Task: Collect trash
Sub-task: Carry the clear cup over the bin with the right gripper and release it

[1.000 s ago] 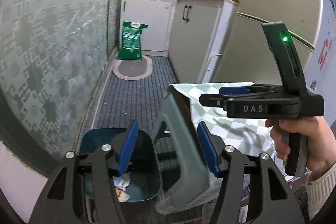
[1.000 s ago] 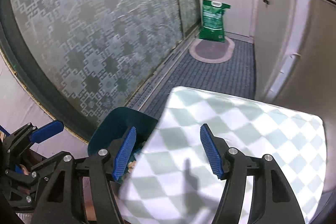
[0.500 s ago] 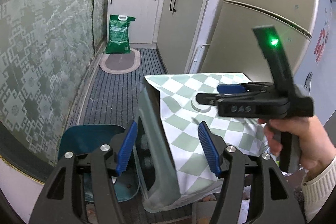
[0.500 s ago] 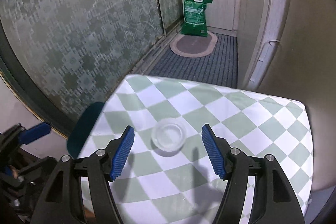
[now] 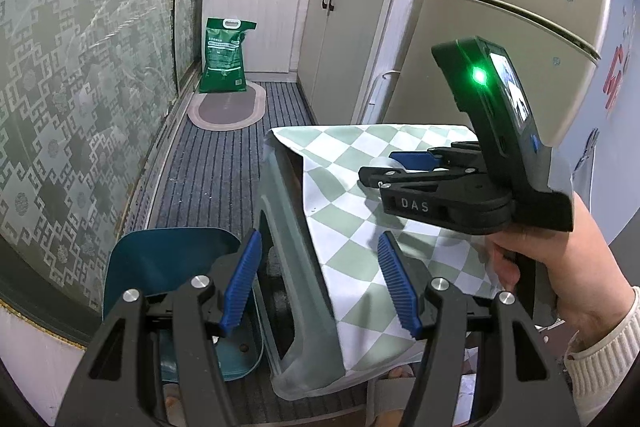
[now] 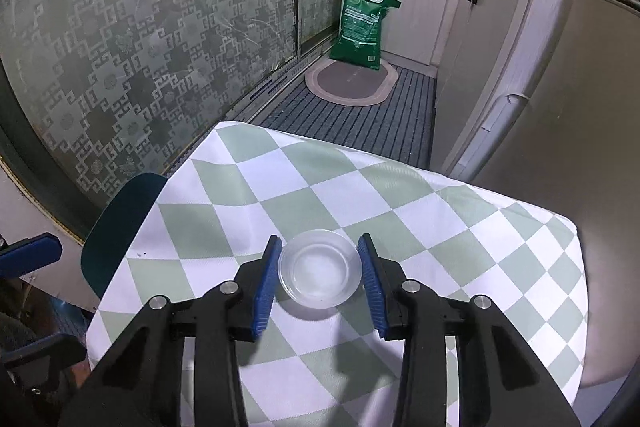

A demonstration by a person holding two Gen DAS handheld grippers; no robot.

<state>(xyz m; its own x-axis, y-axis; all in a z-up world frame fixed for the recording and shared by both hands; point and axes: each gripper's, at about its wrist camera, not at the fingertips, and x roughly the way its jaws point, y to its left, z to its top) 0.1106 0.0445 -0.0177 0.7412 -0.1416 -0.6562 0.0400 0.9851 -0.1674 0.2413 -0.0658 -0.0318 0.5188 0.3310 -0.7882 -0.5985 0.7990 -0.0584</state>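
A green-and-white checked cloth [image 6: 320, 195] is covering a small worktop standing in a narrow kitchen, with a patterned frosted-glass sliding door [image 6: 132, 39] running along one side and white cabinets [image 6: 476, 27] and a pale fridge [image 5: 516, 11] along the other. On the dark ribbed floor mat [image 6: 360, 123] beyond, a green sack [image 6: 364, 27] is leaning against the far cabinet beside an oval rug [image 6: 350, 83]. A teal bin [image 5: 168, 267] is sitting on the floor just beside the worktop's edge. A shallow clear plastic dish [image 6: 320, 269] is lying on the cloth near the middle of the worktop, and the right gripper [image 6: 320, 283] is reaching around it, its blue fingers [image 6: 266, 283] standing right at either rim, seemingly touching, though whether they are squeezing it I cannot tell. The left gripper [image 5: 320, 283] is hovering over the worktop's corner with its fingers [image 5: 242, 279] spread wide and holding nothing.
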